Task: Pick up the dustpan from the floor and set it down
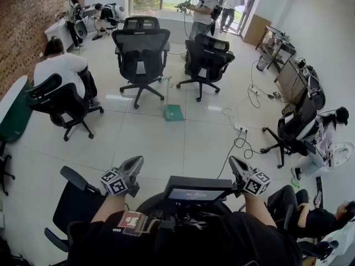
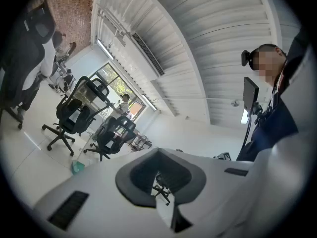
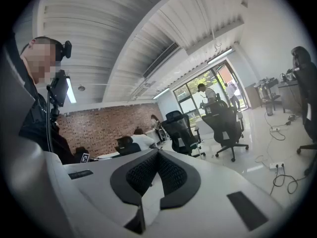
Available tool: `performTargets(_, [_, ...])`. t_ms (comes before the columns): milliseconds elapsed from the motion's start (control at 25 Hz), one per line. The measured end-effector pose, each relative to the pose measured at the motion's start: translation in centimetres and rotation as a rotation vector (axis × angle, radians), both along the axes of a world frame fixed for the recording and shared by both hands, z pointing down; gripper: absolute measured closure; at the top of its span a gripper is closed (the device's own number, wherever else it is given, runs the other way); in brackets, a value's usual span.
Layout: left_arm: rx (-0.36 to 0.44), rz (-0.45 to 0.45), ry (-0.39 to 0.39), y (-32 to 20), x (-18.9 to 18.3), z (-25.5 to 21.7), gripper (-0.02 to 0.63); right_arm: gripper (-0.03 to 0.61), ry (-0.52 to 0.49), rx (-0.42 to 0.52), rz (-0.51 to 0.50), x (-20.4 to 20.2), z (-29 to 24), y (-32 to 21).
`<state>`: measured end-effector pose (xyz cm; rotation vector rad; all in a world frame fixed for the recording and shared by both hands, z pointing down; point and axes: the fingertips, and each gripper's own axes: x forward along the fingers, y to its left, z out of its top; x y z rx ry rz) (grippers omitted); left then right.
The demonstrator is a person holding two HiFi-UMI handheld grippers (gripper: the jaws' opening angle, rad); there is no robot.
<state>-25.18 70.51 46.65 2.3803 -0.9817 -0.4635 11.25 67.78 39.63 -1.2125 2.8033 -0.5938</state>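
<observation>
Glossy pale tiled floor (image 1: 166,143): a broad open stretch runs from the person out to the dustpan. Loose black cables (image 1: 239,140) trail along its right side.

A black mesh office chair (image 1: 141,51) and a second chair (image 1: 206,60) stand beyond on wheeled star bases.

The green dustpan (image 1: 173,113), flat and square-edged, lies on the floor near those bases, well apart from both tongs.

Left tongs (image 1: 136,163) and right tongs (image 1: 236,163): white shells, dark ribbed pads, black-and-white marker cubes. Both are closed and empty.

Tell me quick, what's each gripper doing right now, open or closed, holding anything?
Left gripper: closed, holding nothing.
Right gripper: closed, holding nothing.
</observation>
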Motion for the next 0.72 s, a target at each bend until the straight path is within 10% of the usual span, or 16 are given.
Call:
performTargets(320, [-0.017, 0.014, -0.019, -2.9, -2.3, 1.1, 0.594, 0.569, -0.013, -0.023, -0.003, -2.7, 1.2, -3.3])
performTargets(720, [-0.017, -0.132, -0.109, -14.6, 6.6, 0.1, 0.594, 0.569, -0.060, 0.007, -0.138, 7.0, 3.9, -19.4])
